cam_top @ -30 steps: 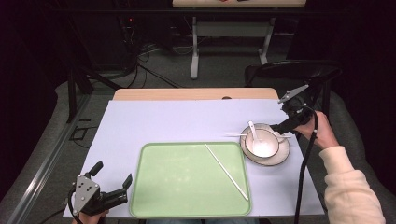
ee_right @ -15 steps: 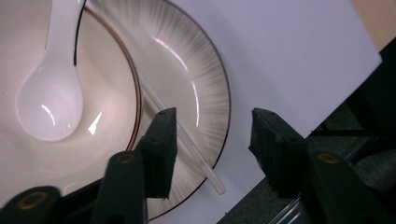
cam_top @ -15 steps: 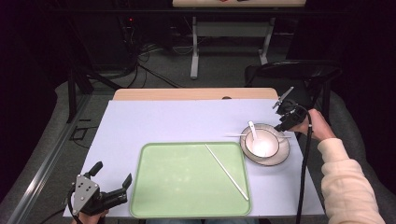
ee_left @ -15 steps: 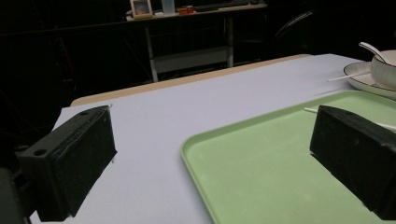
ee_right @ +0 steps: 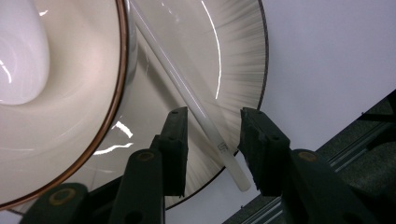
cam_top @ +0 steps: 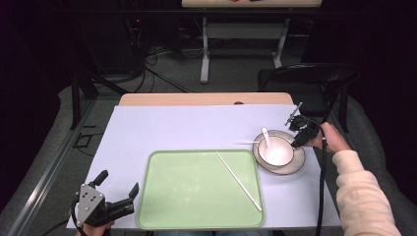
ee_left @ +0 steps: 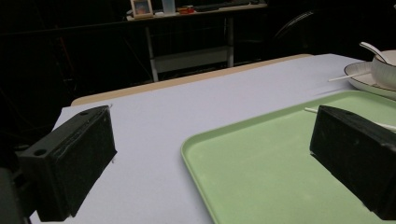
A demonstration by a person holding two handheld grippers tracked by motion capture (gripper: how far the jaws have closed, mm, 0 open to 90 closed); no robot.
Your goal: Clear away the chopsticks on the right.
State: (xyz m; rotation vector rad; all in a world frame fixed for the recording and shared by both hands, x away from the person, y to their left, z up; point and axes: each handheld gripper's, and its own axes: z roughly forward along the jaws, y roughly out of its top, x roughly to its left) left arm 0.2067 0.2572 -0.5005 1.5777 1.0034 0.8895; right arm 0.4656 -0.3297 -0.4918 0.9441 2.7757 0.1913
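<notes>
The left hand-held gripper [cam_top: 118,196] rests wide open and empty at the bench's [cam_top: 172,128] 7 o'clock corner, beside the green tray [cam_top: 196,191]. At 3 o'clock, the right hand-held gripper [ee_right: 212,140], partly open, straddles a white chopstick [ee_right: 187,93] lying across the plate [ee_right: 233,56] beside the bowl [ee_right: 70,93], without clamping it.

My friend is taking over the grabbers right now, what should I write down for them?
Right gripper: open, jaws on either side of the white chopstick that lies across the plate beside the bowl; not yet closed on it.
Left gripper: open, holding nothing, at the near left corner of the green tray.
Things: a second chopstick already lies in the tray. The bowl, with a white spoon in it, sits on the plate to the right of the tray.
Left, probably: close on the chopstick, lift it and lay it in the tray by the other one.
</notes>
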